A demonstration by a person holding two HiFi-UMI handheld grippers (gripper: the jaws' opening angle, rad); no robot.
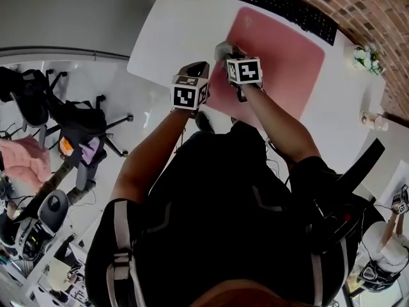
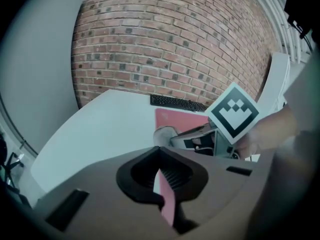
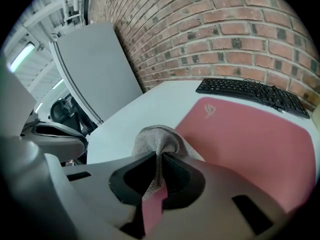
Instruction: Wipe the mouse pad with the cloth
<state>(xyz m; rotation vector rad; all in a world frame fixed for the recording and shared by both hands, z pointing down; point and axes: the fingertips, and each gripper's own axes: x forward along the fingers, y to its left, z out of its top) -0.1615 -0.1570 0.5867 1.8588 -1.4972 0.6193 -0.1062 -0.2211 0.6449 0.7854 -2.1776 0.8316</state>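
even, bright indoor light, soft shadows; fisheye bending with dark corners, blurred foreground in both gripper views.

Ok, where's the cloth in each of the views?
Head view: cloth at the pad's near-left edge.
Left gripper view: cloth mid-frame, at the pad's near corner.
Right gripper view: cloth mid-frame, pinched in the right claw.
Shared landmark: keyboard behind the pad.

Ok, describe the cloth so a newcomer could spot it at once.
On the white table a pink mouse pad lies by a black keyboard. At its left edge the right gripper pinches the cloth: grey-beige, bunched, the only soft thing there.
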